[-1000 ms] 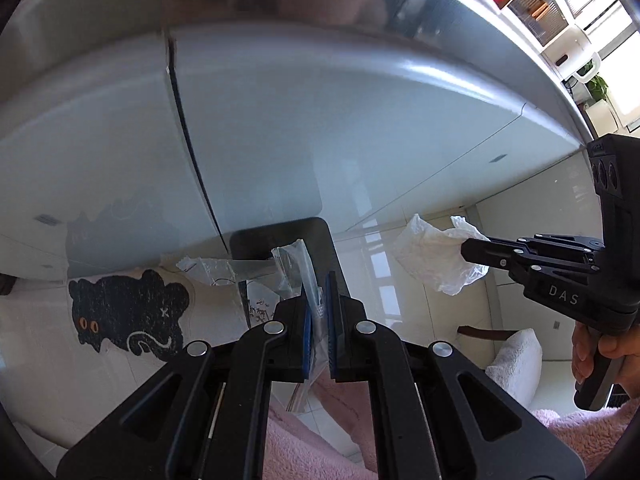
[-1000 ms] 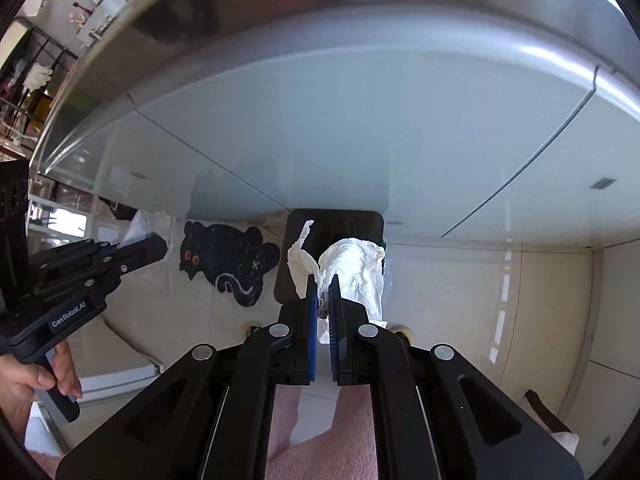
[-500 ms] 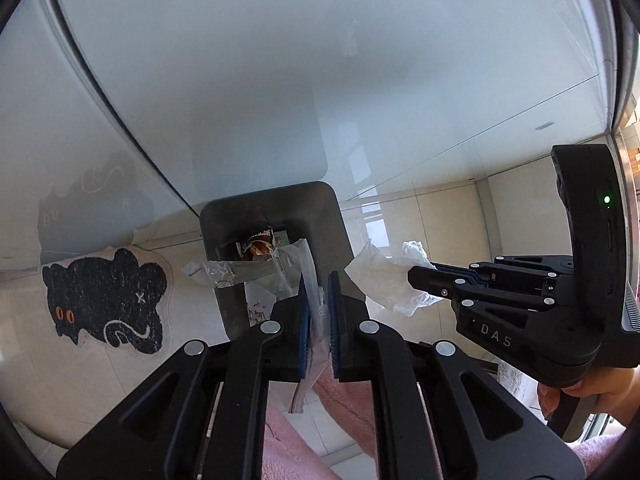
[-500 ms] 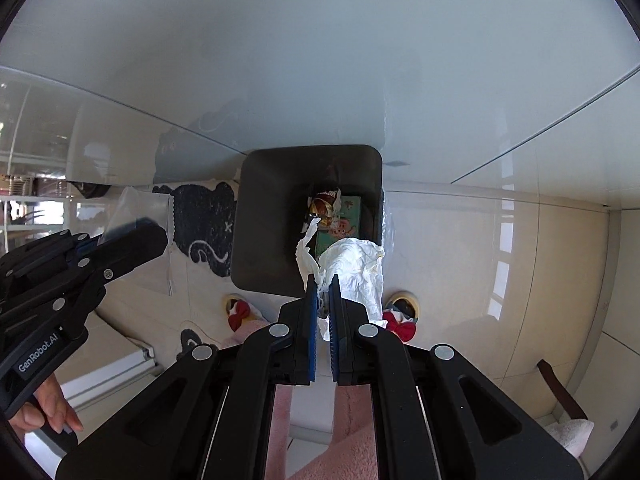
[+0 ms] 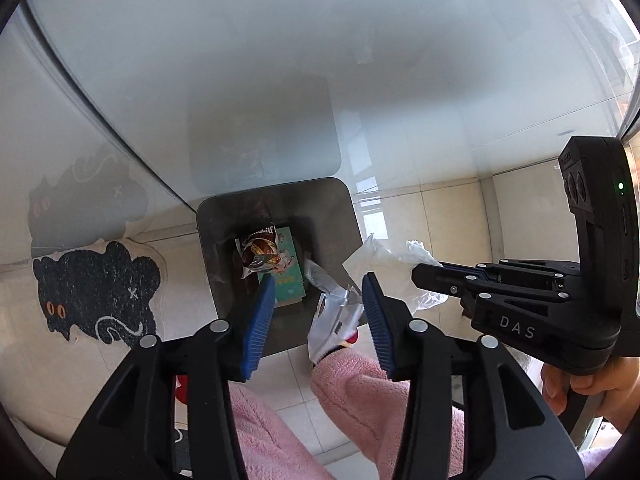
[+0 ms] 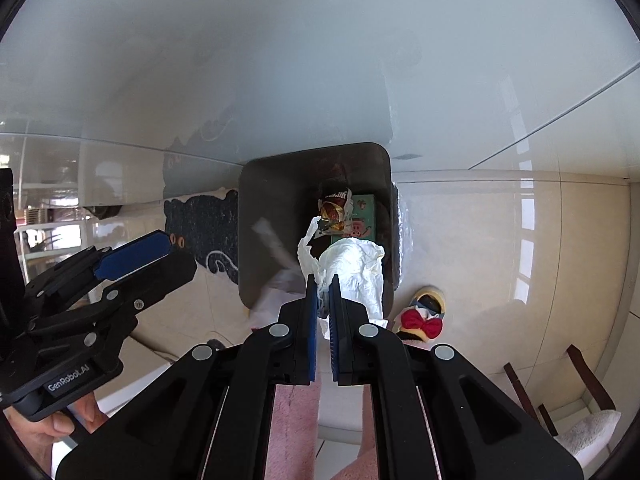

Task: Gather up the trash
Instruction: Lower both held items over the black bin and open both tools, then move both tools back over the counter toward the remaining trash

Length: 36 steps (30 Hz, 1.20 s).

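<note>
A dark square trash bin [image 5: 328, 212] stands on the tiled floor below both grippers; it also shows in the right wrist view [image 6: 276, 208]. Inside lie a brown snack wrapper [image 5: 260, 250] and a green carton [image 5: 286, 276]. My left gripper [image 5: 318, 290] is open above the bin, and a clear plastic wrapper [image 5: 334, 312] hangs loose between its fingers, blurred in the right wrist view [image 6: 276, 256]. My right gripper [image 6: 323, 286] is shut on a crumpled white tissue [image 6: 356, 276] over the bin's right side; the tissue also shows in the left wrist view [image 5: 384, 256].
A black cat-shaped mat [image 5: 92, 284] lies left of the bin. A white glossy cabinet front [image 5: 280, 60] rises behind it. My pink-trousered legs [image 5: 352, 392] and a slipper with a red bow [image 6: 424, 316] are below. A wooden chair [image 6: 560, 384] stands at the right.
My left gripper has opened and let go of the plastic wrapper, which is dropping toward the bin. Both grippers moved in over the bin. The right stays shut on the tissue.
</note>
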{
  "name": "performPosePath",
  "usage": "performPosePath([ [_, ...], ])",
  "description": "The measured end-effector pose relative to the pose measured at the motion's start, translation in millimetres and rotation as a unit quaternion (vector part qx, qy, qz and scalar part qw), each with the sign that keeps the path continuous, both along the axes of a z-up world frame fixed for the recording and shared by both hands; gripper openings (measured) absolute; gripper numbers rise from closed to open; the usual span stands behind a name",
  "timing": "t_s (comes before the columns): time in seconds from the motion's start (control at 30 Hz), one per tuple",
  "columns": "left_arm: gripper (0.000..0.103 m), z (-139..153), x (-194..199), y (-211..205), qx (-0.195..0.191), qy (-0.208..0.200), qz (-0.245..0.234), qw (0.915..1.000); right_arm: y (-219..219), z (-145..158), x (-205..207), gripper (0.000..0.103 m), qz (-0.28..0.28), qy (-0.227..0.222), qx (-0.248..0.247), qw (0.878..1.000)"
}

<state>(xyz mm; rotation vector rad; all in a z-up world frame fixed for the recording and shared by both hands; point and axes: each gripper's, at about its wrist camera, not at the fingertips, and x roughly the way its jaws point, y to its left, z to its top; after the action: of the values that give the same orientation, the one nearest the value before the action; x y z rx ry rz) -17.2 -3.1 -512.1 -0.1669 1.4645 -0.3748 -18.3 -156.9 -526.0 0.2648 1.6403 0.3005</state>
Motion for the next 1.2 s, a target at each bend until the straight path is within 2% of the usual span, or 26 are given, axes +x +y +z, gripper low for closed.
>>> performPosePath([
  [0.13,0.056,6.1,-0.5,8.5,0.011,-0.005,0.008,0.9999,6.7,-2.7,3.5,0.007,0.004,0.003,0.000,1.000],
  [0.47,0.063,14.5,-10.1,43.1,0.034,-0.008,0.033,0.9988,36.4,-16.1,8.3,0.014,0.020,0.024,0.013,0.999],
  [0.5,0.064,15.0,-11.0,44.5,0.037,-0.008,0.034,0.9987,38.5,-15.5,8.3,0.031,0.022,0.025,0.013,0.999],
  [0.53,0.066,16.3,-11.6,44.6,0.039,-0.008,0.034,0.9986,38.9,-13.1,8.1,0.059,0.022,0.023,0.017,0.999],
  [0.57,0.067,18.2,-12.7,45.2,0.042,-0.009,0.034,0.9985,38.1,-8.8,8.2,0.067,0.019,0.015,0.018,1.000],
  [0.63,0.069,22.8,-13.6,46.0,0.048,-0.012,0.033,0.9982,36.1,0.8,8.7,0.068,0.014,-0.003,0.011,1.000],
  [0.73,0.073,36.5,-17.8,50.2,0.050,-0.016,0.039,0.9979,29.4,11.9,10.4,0.068,0.003,-0.001,0.016,1.000],
  [0.8,0.077,50.1,-21.9,54.4,0.045,-0.023,0.050,0.9975,25.0,28.2,9.3,0.071,0.004,-0.010,0.024,1.000],
  [0.87,0.081,68.1,-27.8,57.2,0.040,-0.031,0.059,0.9970,18.4,51.4,5.9,0.079,0.009,-0.027,0.029,0.999],
  [0.9,0.083,78.3,-30.9,57.1,0.036,-0.037,0.061,0.9969,14.9,65.2,2.9,0.085,0.011,-0.036,0.033,0.999],
  [0.93,0.087,89.5,-34.0,56.4,0.032,-0.043,0.061,0.9967,12.0,79.8,0.1,0.096,0.013,-0.046,0.036,0.998],
  [0.97,0.088,101.4,-37.6,55.4,0.031,-0.051,0.061,0.9963,7.5,96.7,-3.7,0.100,0.017,-0.059,0.038,0.997],
  [1.2,0.095,203.8,-49.4,37.9,0.015,-0.145,0.030,0.9889,-29.6,217.1,-27.8,0.100,0.025,-0.176,0.018,0.984],
])
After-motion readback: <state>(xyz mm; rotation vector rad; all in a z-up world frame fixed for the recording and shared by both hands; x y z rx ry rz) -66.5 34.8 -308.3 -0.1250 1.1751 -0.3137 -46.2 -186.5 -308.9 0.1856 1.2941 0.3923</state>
